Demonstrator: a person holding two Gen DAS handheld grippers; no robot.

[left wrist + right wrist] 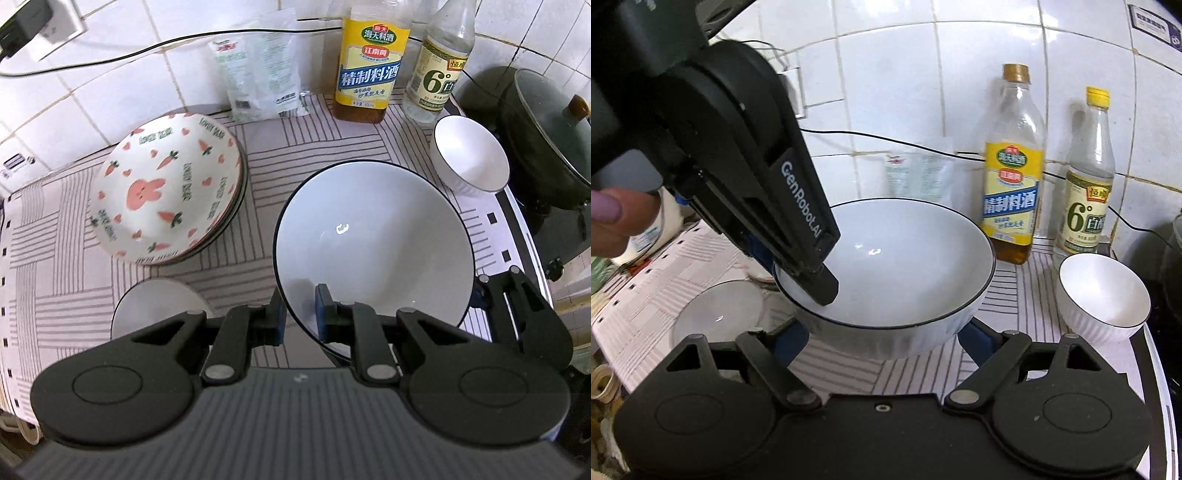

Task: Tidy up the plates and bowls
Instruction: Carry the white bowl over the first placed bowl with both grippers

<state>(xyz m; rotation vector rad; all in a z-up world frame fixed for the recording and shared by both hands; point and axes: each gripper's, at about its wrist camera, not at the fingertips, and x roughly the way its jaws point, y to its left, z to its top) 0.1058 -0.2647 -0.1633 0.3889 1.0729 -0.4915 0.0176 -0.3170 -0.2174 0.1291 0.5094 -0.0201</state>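
A large white bowl with a dark rim [373, 243] is held tilted above the striped mat; it also shows in the right wrist view [897, 273]. My left gripper [300, 317] is shut on its near rim, one finger inside and one outside; it also shows in the right wrist view [809, 273]. My right gripper [882, 341] is open, its fingers spread wide beside the bowl's underside. A stack of carrot-and-rabbit plates [166, 188] lies at the left. A small white ribbed bowl [469, 157] stands at the right [1104, 291]. Another white bowl [159, 306] sits low at the left [716, 317].
A cooking-wine bottle [369, 62] and a vinegar bottle [439, 66] stand by the tiled wall, with a plastic packet [262, 74] beside them. A lidded dark wok [546, 133] is at the far right. A black cable [147, 48] runs along the wall.
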